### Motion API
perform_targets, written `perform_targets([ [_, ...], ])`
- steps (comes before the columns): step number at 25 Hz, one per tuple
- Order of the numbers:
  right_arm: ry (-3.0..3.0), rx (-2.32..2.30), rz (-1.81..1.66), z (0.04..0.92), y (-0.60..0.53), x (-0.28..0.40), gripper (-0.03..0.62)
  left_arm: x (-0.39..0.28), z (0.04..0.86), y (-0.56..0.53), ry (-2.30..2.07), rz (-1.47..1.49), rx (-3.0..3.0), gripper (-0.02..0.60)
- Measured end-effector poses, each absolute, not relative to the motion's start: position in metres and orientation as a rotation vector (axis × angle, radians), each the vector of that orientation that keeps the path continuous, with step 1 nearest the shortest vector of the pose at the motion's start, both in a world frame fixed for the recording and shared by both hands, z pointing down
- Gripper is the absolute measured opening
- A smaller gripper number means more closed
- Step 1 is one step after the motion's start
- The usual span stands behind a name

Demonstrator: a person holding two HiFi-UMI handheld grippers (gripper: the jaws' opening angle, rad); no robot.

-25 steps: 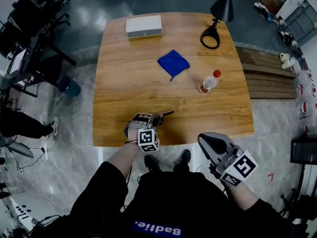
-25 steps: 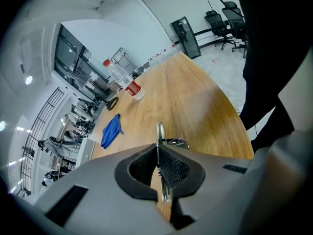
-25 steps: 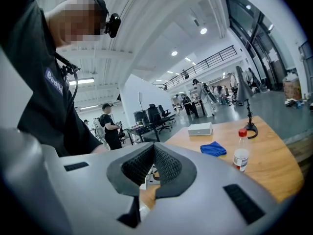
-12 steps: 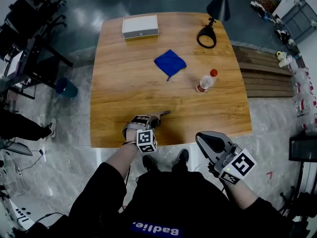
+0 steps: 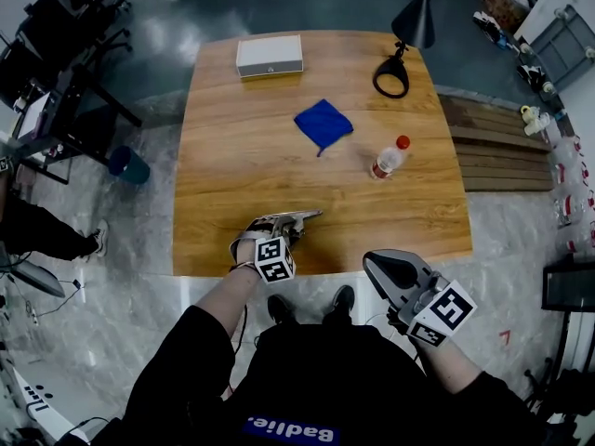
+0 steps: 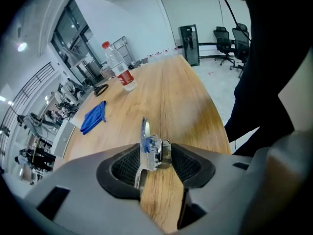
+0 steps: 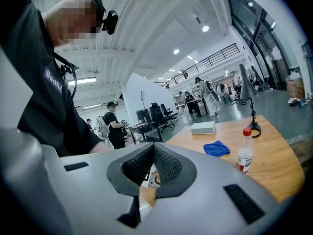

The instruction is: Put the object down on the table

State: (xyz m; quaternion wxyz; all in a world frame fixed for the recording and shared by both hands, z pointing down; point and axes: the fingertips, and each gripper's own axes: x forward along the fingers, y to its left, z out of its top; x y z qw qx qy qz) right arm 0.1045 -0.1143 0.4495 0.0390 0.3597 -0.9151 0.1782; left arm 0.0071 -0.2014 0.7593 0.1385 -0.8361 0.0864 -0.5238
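This is looking like a big open-plan office with a lab side to it. A wooden worktop (image 5: 279, 175) is standing on a glossy polished floor (image 5: 139, 212), with black office chairs (image 5: 72, 15) crowding one corner. Ceiling lights (image 7: 205, 28) are shining from a high white ceiling, and a railed gallery (image 7: 210, 61) is running along an upper level. Tall glazed walls (image 6: 73, 38) are rising on one side. People (image 7: 113, 124) are standing among desks and more chairs in the background. Shelves (image 5: 556, 35) and loose gear are lining one wall, and a desk lamp (image 5: 416, 12) is sitting at the worktop's far edge
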Motion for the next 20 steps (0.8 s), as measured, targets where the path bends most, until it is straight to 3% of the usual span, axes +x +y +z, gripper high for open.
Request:
perform_targets([
  [15, -2.901, 1.058, 0.528, 0.439, -0.109, 0.089, 0.005, -0.022, 0.576, -0.173, 0.870, -0.859, -2.949, 0.187],
  [20, -2.916, 1.020, 0.501, 0.433, -0.109, 0.080, 0.005, -0.027, 0.497, -0.152, 0.975, -0.533, -2.961, 0.132],
])
